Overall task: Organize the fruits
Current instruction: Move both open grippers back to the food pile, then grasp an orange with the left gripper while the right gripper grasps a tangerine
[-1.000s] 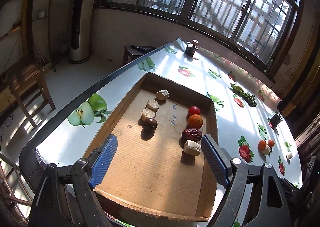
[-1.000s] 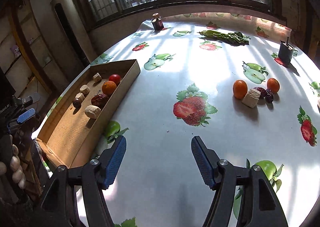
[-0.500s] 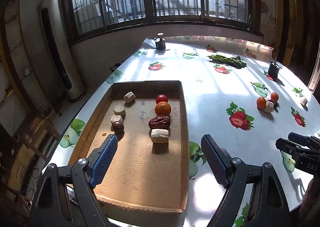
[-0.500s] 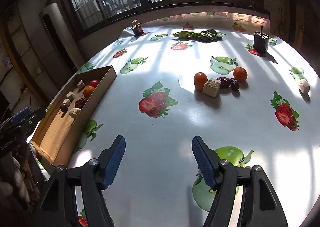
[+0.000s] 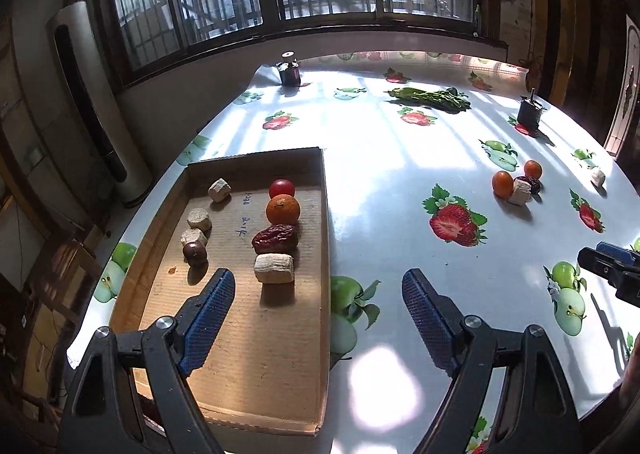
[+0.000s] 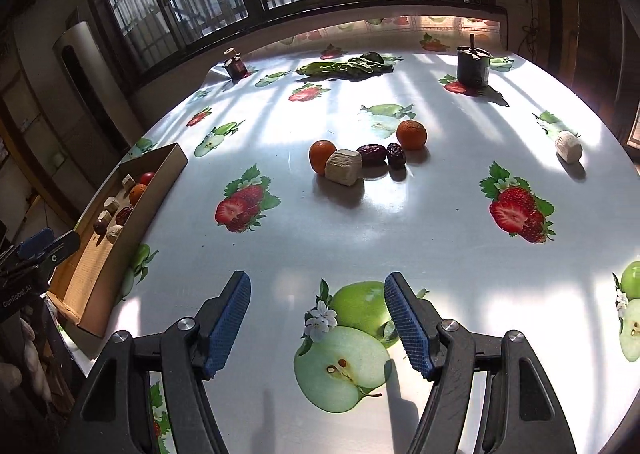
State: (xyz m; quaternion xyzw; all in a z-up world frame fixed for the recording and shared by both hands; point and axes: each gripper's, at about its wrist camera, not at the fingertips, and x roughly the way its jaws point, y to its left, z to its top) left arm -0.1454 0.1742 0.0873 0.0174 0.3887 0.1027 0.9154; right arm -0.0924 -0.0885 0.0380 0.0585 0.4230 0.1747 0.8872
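Note:
A shallow cardboard tray (image 5: 240,334) lies at the table's left edge. It holds a red tomato (image 5: 281,188), an orange (image 5: 283,209), a red date (image 5: 276,238), a dark round fruit (image 5: 195,252) and several beige chunks. My left gripper (image 5: 318,310) is open and empty above the tray's near right rim. In the right wrist view a loose group lies mid-table: two oranges (image 6: 322,156), a beige chunk (image 6: 343,167) and two dates (image 6: 372,153). Another beige piece (image 6: 569,146) lies far right. My right gripper (image 6: 318,318) is open and empty, well short of the group.
A fruit-print cloth (image 6: 400,222) covers the round table. A small dark jar (image 6: 235,66), a bunch of green leaves (image 6: 348,66) and a dark can (image 6: 473,66) stand near the far edge below the window. The other gripper shows at the left edge (image 6: 40,250).
Both grippers have swung right. The left view now takes in the tray's right rim and more of the table. The right gripper has moved nearer the loose fruit group. Both stayed open.

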